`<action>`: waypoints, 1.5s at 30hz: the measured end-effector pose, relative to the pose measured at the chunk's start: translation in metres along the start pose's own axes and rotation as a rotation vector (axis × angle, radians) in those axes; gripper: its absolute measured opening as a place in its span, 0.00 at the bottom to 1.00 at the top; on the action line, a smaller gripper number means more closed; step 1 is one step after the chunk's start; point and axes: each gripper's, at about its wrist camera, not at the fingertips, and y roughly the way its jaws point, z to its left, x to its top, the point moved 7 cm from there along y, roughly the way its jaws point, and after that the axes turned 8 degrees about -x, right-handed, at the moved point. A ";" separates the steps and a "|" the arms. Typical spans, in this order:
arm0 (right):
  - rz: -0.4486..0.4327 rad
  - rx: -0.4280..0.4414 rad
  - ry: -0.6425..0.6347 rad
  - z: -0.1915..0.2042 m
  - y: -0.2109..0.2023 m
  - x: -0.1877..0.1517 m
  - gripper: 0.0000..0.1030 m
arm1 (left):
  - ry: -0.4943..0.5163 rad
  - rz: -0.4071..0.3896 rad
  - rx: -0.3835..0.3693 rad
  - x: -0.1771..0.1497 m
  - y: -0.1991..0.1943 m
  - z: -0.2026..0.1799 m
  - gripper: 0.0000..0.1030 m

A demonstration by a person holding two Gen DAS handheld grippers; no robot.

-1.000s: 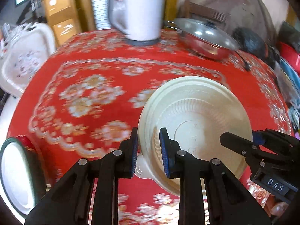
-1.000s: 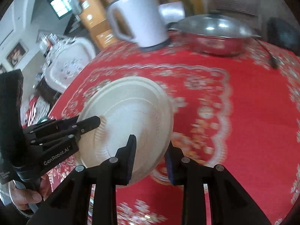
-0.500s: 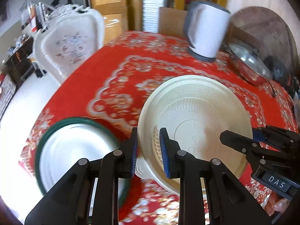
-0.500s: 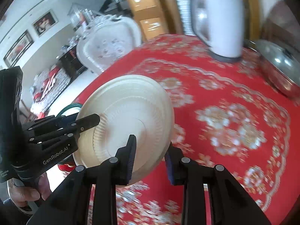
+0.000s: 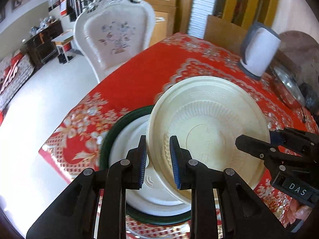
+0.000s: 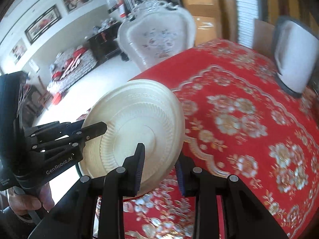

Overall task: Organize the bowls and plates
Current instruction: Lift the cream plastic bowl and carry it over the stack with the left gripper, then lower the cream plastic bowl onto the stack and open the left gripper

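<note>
A cream ribbed bowl (image 5: 209, 127) hangs upside down and tilted above the red table. My left gripper (image 5: 158, 160) is shut on its near rim, and my right gripper (image 6: 159, 168) is shut on the opposite rim. In the right wrist view the same bowl (image 6: 135, 125) shows with the left gripper clamped at its left side. Under the bowl, near the table's corner, lies a white plate (image 5: 137, 181) inside a dark green rimmed plate (image 5: 107, 141); the bowl covers part of both.
The red flowered tablecloth (image 6: 249, 119) covers the table. A white kettle (image 5: 259, 49) and a steel lidded pan (image 5: 287, 83) stand at the far right. A white carved chair (image 5: 115, 35) sits beyond the table edge. A hand (image 6: 26, 203) holds the left gripper.
Both grippers carried the bowl leftward across the table, from its middle to above the green rimmed plate. The kettle and pan slid off to the right of the views.
</note>
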 end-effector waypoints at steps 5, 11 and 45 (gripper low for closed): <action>0.030 0.004 -0.038 0.020 0.017 0.001 0.29 | -0.021 0.031 -0.004 -0.012 0.004 0.020 0.21; 0.062 0.001 -0.066 0.035 0.024 -0.005 0.29 | -0.040 0.054 -0.017 -0.022 0.010 0.031 0.21; -0.113 -0.100 0.050 0.027 -0.008 -0.013 0.59 | -0.074 -0.196 0.104 -0.016 -0.036 0.027 0.26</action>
